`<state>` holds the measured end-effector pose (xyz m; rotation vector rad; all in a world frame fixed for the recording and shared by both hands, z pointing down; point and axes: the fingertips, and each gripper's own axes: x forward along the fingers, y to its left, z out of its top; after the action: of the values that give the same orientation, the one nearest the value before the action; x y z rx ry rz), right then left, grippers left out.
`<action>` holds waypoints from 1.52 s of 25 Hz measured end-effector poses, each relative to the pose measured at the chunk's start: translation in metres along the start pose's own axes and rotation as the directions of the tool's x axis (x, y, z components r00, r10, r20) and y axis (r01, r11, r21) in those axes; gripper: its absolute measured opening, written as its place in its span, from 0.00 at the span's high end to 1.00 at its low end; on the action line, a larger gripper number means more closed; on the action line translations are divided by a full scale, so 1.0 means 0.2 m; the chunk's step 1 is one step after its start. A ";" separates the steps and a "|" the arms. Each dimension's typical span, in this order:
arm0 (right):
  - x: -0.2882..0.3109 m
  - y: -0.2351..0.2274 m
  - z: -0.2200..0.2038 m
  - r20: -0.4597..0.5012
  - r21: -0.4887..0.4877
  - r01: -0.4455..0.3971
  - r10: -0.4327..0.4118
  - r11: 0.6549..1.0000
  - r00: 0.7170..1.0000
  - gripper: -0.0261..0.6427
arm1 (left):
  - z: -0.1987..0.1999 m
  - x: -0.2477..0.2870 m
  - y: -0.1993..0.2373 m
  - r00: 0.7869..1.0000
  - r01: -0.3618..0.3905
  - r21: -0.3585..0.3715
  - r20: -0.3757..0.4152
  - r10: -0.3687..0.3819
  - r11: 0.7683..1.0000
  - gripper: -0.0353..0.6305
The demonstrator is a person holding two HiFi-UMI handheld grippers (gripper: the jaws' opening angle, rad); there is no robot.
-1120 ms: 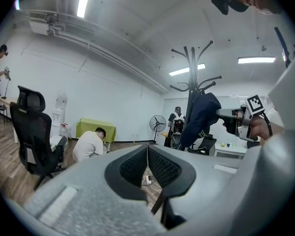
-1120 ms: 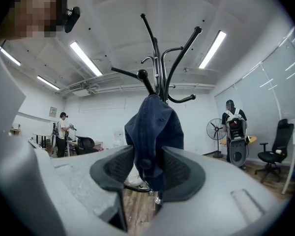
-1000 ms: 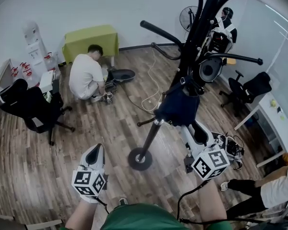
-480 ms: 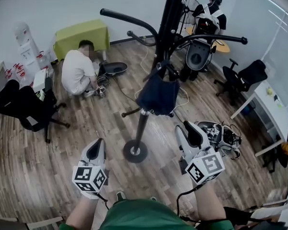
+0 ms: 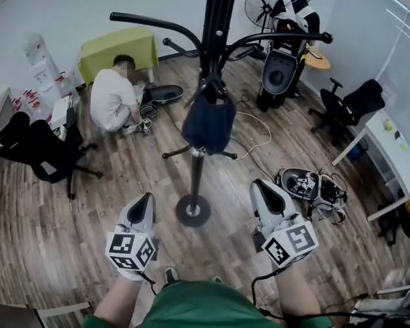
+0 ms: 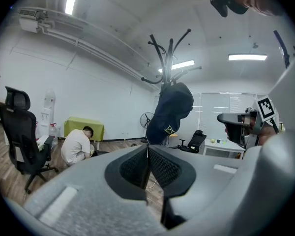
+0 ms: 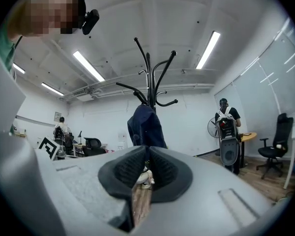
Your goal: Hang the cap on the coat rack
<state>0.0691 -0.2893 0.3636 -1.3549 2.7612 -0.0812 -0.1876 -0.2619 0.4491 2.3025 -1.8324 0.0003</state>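
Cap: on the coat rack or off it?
On: the cap hangs from an arm of the coat rack, beside its pole, clear of the floor.

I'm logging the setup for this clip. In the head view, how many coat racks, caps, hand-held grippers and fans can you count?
Coat rack: 1
Cap: 1
Left hand-held gripper and right hand-held gripper: 2
Fan: 1
Total: 5

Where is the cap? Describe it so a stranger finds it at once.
Find the black coat rack standing mid-floor. On it hangs the cap, a dark navy bundle against the pole. Every other arm of the rack is bare.
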 end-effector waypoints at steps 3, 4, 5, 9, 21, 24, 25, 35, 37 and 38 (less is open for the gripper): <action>-0.07 -0.07 -0.01 0.001 0.018 -0.002 0.002 1.000 1.000 0.94 | -0.01 0.02 -0.10 1.000 0.007 0.001 -0.004 -0.007 1.000 0.93; -0.09 -0.09 -0.01 0.001 0.023 0.000 0.000 1.000 1.000 0.94 | -0.01 0.02 -0.14 1.000 0.009 0.003 -0.004 -0.009 1.000 0.93; -0.11 -0.11 -0.02 0.000 0.026 0.003 -0.003 1.000 1.000 0.95 | -0.01 0.03 -0.17 1.000 0.011 0.005 -0.003 -0.011 1.000 0.93; -0.19 -0.20 -0.04 -0.001 0.030 0.004 -0.004 1.000 1.000 0.95 | -0.02 0.03 -0.27 1.000 0.007 0.013 0.002 -0.007 1.000 0.93; -0.37 -0.36 -0.01 0.004 0.015 0.014 -0.014 1.000 1.000 0.95 | -0.03 -0.02 -0.51 1.000 -0.013 0.021 0.025 0.013 1.000 0.93; -0.40 -0.36 0.00 0.011 0.008 0.002 -0.002 1.000 1.000 0.95 | -0.03 -0.04 -0.55 0.999 -0.021 0.026 0.028 0.020 0.999 0.93; -0.41 -0.36 0.01 0.014 0.007 -0.002 0.002 1.000 1.000 0.95 | -0.03 -0.05 -0.55 0.999 -0.023 0.028 0.030 0.022 0.999 0.93; -0.49 -0.33 0.04 0.037 -0.006 -0.024 0.024 1.000 0.999 0.95 | -0.01 -0.12 -0.62 0.998 -0.037 0.044 0.044 0.035 0.998 0.93; -0.50 -0.33 0.04 0.037 -0.005 -0.027 0.027 1.000 0.999 0.95 | -0.01 -0.13 -0.62 0.998 -0.040 0.046 0.043 0.038 0.998 0.93; -0.50 -0.33 0.04 0.037 -0.004 -0.028 0.028 1.000 0.999 0.95 | -0.01 -0.14 -0.62 0.998 -0.042 0.046 0.042 0.040 0.998 0.93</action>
<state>0.1820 -0.2508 0.3636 -1.3041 2.7503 -0.0487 -0.0749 -0.2087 0.4280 2.3117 -1.9191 0.0022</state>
